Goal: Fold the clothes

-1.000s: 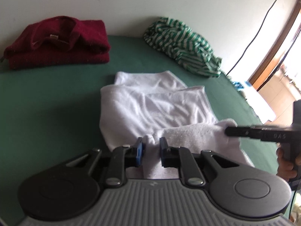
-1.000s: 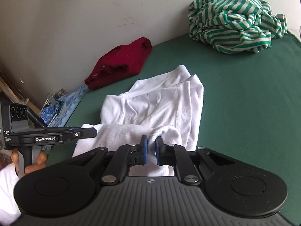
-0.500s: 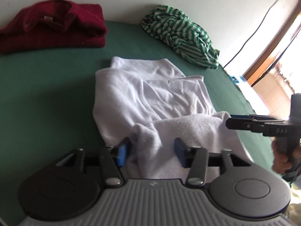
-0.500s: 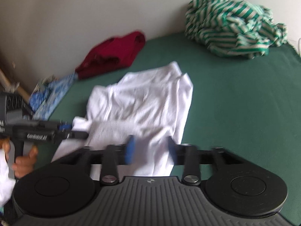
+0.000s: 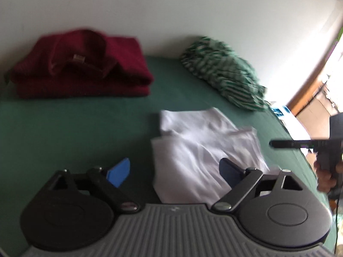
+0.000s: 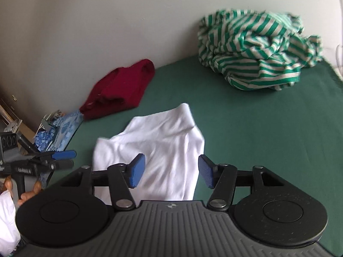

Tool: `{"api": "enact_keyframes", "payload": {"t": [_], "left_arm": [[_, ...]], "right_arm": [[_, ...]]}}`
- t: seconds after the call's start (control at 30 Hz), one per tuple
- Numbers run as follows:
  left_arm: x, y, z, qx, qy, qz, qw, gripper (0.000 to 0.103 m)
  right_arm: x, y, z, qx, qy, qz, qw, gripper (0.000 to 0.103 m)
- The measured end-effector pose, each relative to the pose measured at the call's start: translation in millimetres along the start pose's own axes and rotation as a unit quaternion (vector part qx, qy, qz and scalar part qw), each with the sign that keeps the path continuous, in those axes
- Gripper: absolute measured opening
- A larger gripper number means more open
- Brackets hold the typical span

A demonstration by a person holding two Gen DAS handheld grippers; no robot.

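Both tongs opening, nothing gripped.
Left tongs (image 5: 173, 172) & right tongs (image 6: 171, 172) hover over near edge of white garment (image 6: 163, 147), folded mid green worktop (image 6: 257, 132); red top (image 5: 81, 64) far left, striped shirt (image 6: 257, 51) far right.

Soft white cotton garment (image 6: 163, 150)

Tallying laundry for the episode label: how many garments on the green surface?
3. Folded red sweater at the back left by the wall; crumpled green-and-white striped shirt at the back right; white shirt nearest the grippers. More may lie outside the frames.
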State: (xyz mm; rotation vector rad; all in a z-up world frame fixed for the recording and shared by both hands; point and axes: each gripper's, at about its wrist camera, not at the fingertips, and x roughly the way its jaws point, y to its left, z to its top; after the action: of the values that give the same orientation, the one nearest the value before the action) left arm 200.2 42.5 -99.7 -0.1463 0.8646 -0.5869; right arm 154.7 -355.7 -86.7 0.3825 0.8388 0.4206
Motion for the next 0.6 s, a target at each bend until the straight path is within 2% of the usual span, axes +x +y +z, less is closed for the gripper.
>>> {"api": "enact_keyframes", "payload": {"t": [0.1,0.2,0.3,0.33,0.37,0.4,0.43,0.47,0.5,0.6], "left_arm": [[30.2,10.1,13.0,0.016,0.029,0.004,0.9994,0.088],[46.5,8.9,14.8,0.051,0.042,-0.003,0.9978,0.088],[54.7,6.9,16.6,0.069,0.04,-0.013,0.9967,0.088],[56.5,5.4,16.7,0.074,0.037,-0.015,0.9965,0.078],[57.7,2.7,15.3,0.079,0.03,-0.012,0.9963,0.058],[58.1,-0.7,14.0,0.086,0.026,-0.013,0.9959,0.049],[59.0,-4.0,12.9,0.09,0.026,-0.021,0.9954,0.035],[59.9,-6.5,11.6,0.094,0.026,-0.026,0.9949,0.026],[60.7,-8.9,10.7,0.098,0.026,-0.028,0.9945,0.026],[60.1,-9.6,12.9,0.098,0.028,-0.025,0.9945,0.024]], "right_arm": [[31.4,-9.5,18.7,-0.019,0.043,-0.003,0.999,0.058],[46.7,-16.1,26.7,-0.046,0.063,0.008,0.997,0.059],[55.9,-25.1,34.3,-0.049,0.062,0.041,0.996,0.061],[58.8,-28.0,35.8,-0.044,0.064,0.058,0.995,0.061],[62.1,-30.3,37.3,-0.042,0.066,0.074,0.994,0.059],[66.1,-30.4,38.5,-0.046,0.068,0.083,0.993,0.049],[68.7,-29.0,39.1,-0.052,0.067,0.081,0.993,0.042],[71.0,-28.1,39.9,-0.057,0.068,0.08,0.993,0.03],[72.6,-28.6,41.1,-0.057,0.073,0.083,0.992,0.022],[76.4,-29.8,44.9,-0.06,0.085,0.091,0.99,0.017]]}}
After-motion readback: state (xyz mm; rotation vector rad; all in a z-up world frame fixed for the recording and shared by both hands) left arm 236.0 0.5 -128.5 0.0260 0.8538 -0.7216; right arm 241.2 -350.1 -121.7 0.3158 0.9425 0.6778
